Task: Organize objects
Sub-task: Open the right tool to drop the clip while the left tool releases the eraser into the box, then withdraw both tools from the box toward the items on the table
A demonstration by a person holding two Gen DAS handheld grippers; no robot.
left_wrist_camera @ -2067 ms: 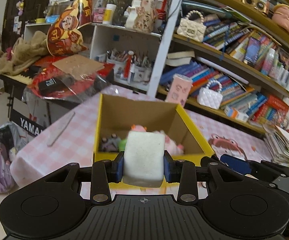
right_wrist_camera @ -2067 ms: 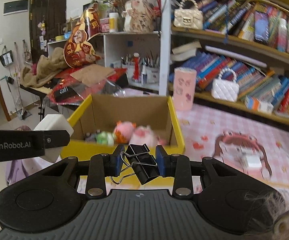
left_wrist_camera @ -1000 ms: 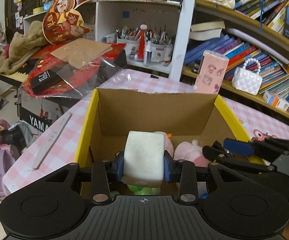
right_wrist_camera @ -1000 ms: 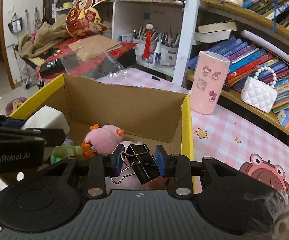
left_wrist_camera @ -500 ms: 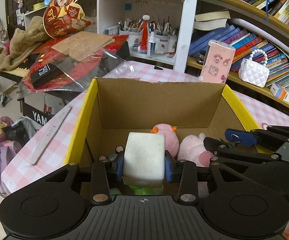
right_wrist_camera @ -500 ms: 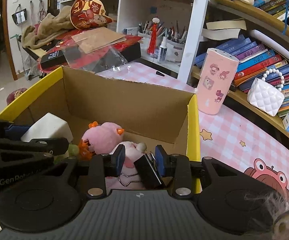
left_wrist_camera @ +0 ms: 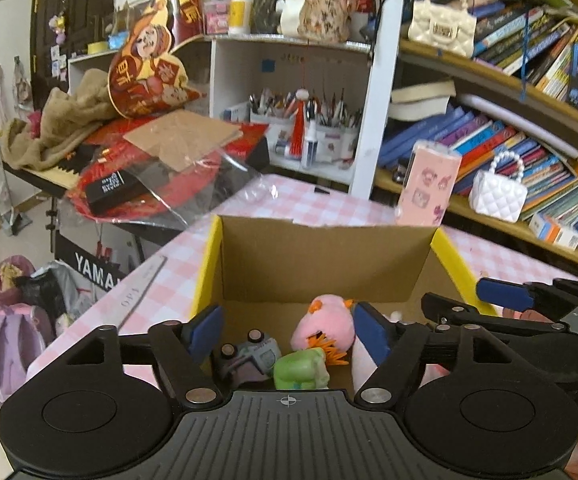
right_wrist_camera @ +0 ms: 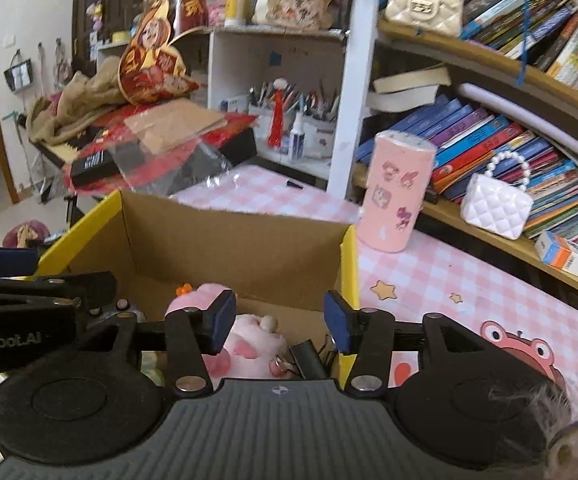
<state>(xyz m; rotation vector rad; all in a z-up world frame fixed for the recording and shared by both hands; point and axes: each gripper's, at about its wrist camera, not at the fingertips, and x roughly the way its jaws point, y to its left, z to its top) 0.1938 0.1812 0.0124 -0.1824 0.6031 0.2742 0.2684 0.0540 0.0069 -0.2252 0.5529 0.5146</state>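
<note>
Pink-checked worktop carries a cardboard box; left tongs and right tongs hang wide and unloaded above it.

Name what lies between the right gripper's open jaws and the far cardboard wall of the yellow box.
In the right wrist view, a pale pink plush toy and the binder clip lie on the box floor there.

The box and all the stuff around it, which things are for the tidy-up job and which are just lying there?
Part of the job: cardboard box, pink plush, green toy, black binder clip, left gripper and right gripper, both open.

Just lying about: pink tumbler, white purse, ruler, pen pots.
</note>
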